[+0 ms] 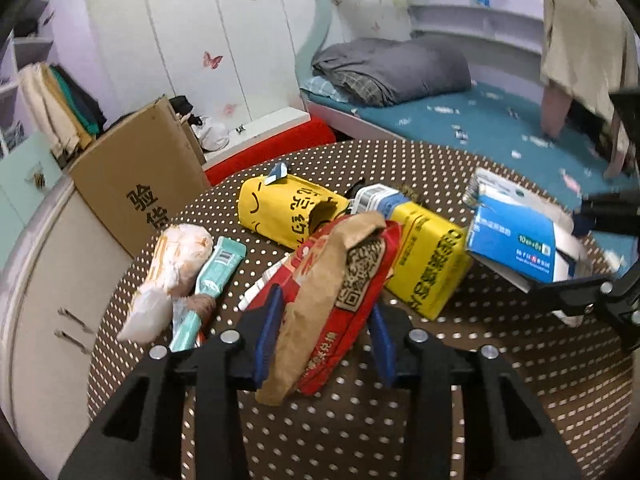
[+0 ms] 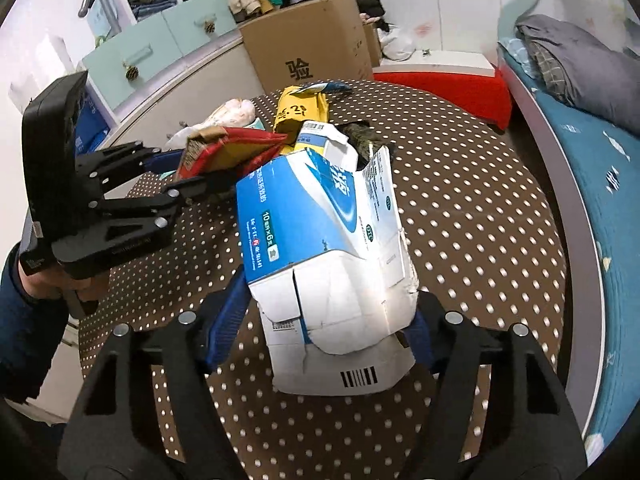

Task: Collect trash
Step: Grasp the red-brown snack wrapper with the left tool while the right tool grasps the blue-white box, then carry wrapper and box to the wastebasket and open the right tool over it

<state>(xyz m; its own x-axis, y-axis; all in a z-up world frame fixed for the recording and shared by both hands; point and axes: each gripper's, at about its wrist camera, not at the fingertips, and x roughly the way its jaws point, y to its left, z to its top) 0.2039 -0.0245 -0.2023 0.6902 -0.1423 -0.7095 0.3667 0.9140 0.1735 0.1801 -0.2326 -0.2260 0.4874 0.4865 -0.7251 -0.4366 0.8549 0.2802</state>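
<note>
Two grippers each carry a piece of trash above the brown dotted table [image 1: 500, 360]. Seen through its own camera, the left gripper [image 1: 326, 344] has its blue-padded fingers [image 1: 266, 334] pinched on a red and brown snack wrapper [image 1: 336, 284], which stands up between them. The right gripper [image 2: 320, 324] clamps a crumpled blue and white medicine box [image 2: 320, 240] from both sides, its pads pressed against the lower flaps.

Only the left view shows what lies on the table behind the wrapper: two yellow cartons [image 1: 292, 208] side by side, a teal tube [image 1: 208, 284] and a pale plastic bag [image 1: 168, 276] touching each other near the table's left edge. From the right view the left gripper's black body and the gloved hand [image 2: 44, 268] holding it are visible, along with a cardboard box [image 2: 316, 44] standing beyond the table
</note>
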